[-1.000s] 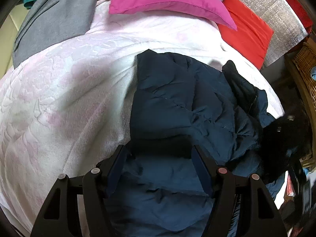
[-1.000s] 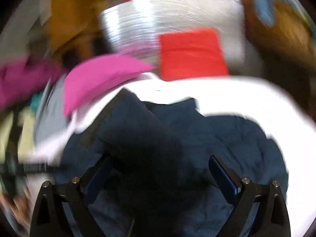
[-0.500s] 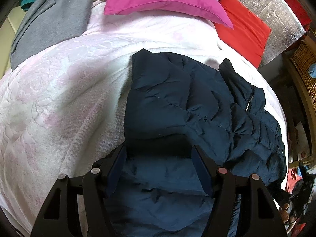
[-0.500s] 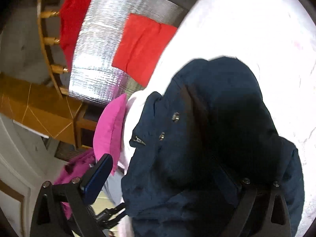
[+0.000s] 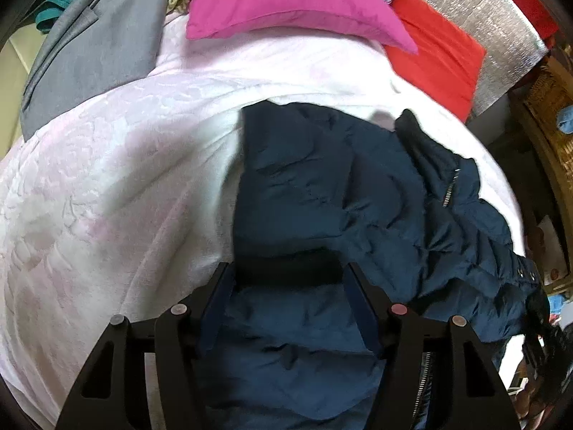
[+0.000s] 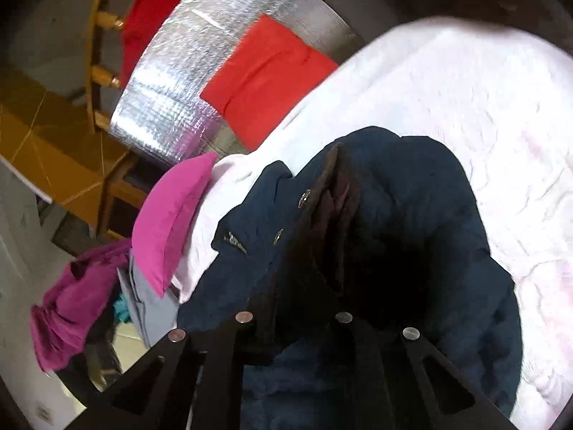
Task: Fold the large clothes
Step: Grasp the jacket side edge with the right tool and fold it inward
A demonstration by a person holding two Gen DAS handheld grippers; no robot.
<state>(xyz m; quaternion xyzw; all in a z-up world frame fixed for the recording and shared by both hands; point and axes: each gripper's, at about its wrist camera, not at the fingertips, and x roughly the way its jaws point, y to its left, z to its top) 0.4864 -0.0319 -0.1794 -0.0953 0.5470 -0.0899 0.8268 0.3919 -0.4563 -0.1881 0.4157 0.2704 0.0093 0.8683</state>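
The navy jacket [image 5: 340, 197] lies on the white blanket [image 5: 107, 179]. The left gripper [image 5: 288, 279] has its jaws wide apart, with a dark fold of the jacket between them. The right gripper [image 6: 297, 294] has its jaws close together, pinching the jacket's collar edge.

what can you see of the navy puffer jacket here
The navy puffer jacket is quilted, padded, matte fabric with a metal zipper and snap buttons. It lies crumpled on the pale pink bedspread. The left gripper straddles a dark fold; the right gripper is closed on its collar area.
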